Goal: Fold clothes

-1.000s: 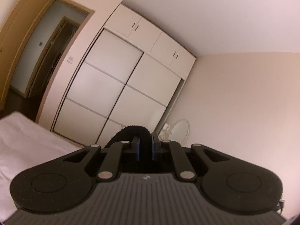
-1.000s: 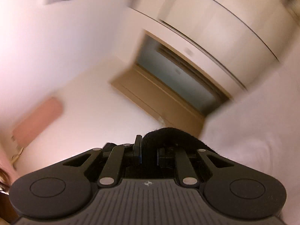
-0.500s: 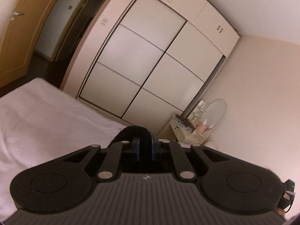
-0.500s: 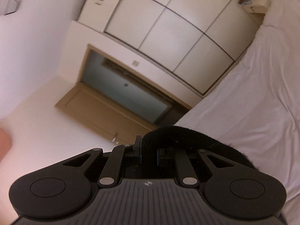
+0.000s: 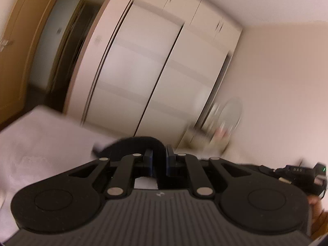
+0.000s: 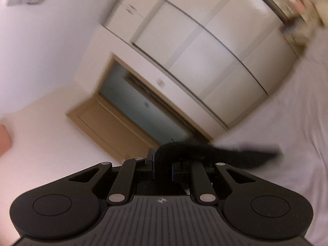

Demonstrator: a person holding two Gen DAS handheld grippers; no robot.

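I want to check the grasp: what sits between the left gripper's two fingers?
In the left wrist view, a fold of the black garment fills the gap in the left gripper, arching out toward the white bed. Nothing else lies there.

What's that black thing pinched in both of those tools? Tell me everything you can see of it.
It is a black garment, soft and fuzzy-looking, like knit or fleece. Only its bunched edge shows. The right gripper is shut on one fold, and a blurred strip trails off to the right above the white bed sheet. The left gripper is shut on another fold, which arches over its fingers. What kind of garment it is cannot be told.
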